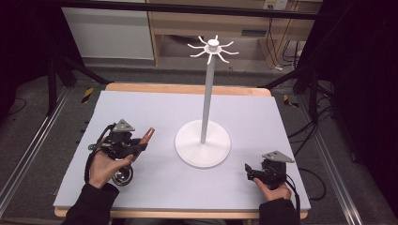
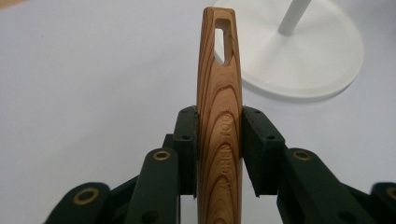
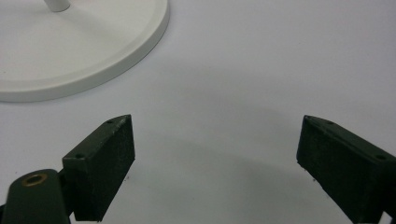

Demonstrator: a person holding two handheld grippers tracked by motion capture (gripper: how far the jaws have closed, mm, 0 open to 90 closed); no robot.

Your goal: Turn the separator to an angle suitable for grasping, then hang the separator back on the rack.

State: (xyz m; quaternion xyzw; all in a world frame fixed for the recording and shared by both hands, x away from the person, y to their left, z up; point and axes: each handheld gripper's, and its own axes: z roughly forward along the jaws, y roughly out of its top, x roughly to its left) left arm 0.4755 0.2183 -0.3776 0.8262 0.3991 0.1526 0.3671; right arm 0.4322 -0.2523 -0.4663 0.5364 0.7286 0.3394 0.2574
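left gripper (image 1: 141,146) grasps a wooden utensil handle (image 2: 219,112); right gripper (image 1: 248,169) released.
left fingers (image 2: 186,140) clamp the handle on both sides, its slotted end pointing toward the white stand (image 1: 202,140) at the centre of the table (image 1: 155,187). a dark round part (image 1: 123,176) sits under the left hand (image 1: 105,166). right fingers (image 3: 100,163) are spread wide over bare table, near the stand's round base (image 3: 93,51), touching nothing.

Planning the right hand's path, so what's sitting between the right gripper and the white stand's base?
Nothing: bare table cover between the right gripper and stand base, seen in the high view.
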